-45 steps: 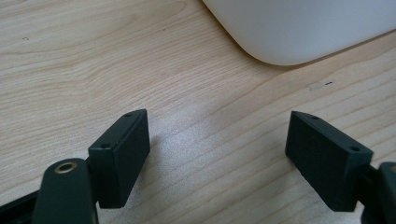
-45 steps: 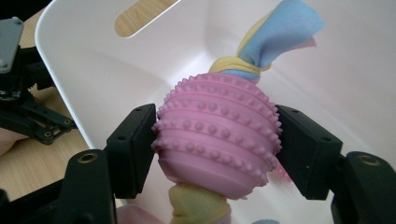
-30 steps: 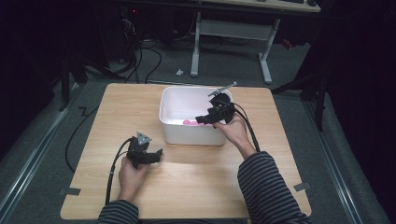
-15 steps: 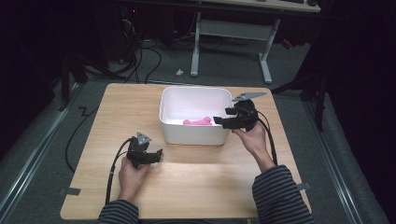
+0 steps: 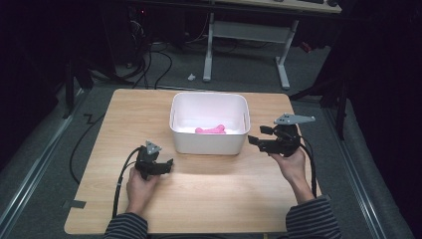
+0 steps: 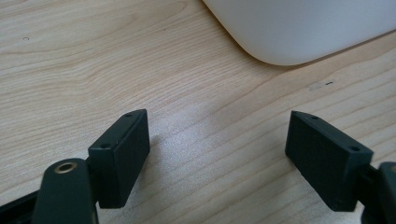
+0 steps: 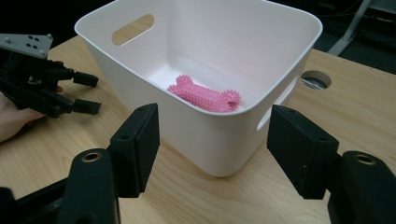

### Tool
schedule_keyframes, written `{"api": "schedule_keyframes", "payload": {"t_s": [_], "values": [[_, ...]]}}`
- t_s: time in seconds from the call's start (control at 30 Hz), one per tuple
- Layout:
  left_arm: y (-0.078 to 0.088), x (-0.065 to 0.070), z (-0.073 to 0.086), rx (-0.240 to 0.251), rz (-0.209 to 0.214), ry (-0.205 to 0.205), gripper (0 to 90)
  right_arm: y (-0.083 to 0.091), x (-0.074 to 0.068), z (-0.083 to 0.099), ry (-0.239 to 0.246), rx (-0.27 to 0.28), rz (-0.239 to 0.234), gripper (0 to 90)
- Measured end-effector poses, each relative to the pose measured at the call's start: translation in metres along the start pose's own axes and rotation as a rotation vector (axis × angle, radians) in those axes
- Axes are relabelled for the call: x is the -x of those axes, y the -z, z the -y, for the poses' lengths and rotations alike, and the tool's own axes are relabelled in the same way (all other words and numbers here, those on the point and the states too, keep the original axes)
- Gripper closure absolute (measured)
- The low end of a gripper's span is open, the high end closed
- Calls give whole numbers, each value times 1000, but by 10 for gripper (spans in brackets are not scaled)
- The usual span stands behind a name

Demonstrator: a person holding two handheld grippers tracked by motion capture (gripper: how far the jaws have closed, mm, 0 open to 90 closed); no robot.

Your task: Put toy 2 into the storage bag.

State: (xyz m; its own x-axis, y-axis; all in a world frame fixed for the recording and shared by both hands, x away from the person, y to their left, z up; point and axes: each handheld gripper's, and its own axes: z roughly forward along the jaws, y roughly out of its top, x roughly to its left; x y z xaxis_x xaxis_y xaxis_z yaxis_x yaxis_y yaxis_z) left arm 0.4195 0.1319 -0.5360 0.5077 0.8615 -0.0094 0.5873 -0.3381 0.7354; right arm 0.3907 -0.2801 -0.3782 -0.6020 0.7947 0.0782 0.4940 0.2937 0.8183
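Holding a gripper in each hand, I find both unclenched and grasping nothing. My left gripper [image 5: 166,165] sits at lower left of centre in the high view, low over the wooden table [image 5: 224,199], with my left hand [image 5: 139,186] behind it. Its own view shows the two black jaws spread wide over bare wood grain, a rounded corner of the white bin [image 6: 299,28] at the upper right of that frame, apart from the jaws.

My right gripper [image 5: 256,137] is at right of centre in the high view, just beside the bin's right end, jaws pointing toward it; my right hand [image 5: 291,164] supports it from below. Its own view shows the jaws parted, framing the near corner of the bin without touching it.

A pink spiked bone-shaped toy [image 7: 205,95] lies on the bin floor, in the centre of that frame. A round hole [image 7: 316,79] in the tabletop shows at right, beyond the bin.
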Motion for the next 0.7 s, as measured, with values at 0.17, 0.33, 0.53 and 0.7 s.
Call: {"api": "schedule_keyframes", "payload": {"t_s": [0.17, 0.33, 0.53, 0.7], "values": [[0, 0, 0, -1, 0, -1, 220, 7, -3, 13, 28, -2, 44, 352], [0, 0, 0, 0, 0, 1, 220, -13, 4, 60, -12, -44, 78, 352], [0, 0, 0, 0, 0, 1, 220, -55, 23, 126, -88, -143, 138, 355], [0, 0, 0, 0, -1, 1, 220, -63, 25, 140, -70, -137, 185, 361]]}}
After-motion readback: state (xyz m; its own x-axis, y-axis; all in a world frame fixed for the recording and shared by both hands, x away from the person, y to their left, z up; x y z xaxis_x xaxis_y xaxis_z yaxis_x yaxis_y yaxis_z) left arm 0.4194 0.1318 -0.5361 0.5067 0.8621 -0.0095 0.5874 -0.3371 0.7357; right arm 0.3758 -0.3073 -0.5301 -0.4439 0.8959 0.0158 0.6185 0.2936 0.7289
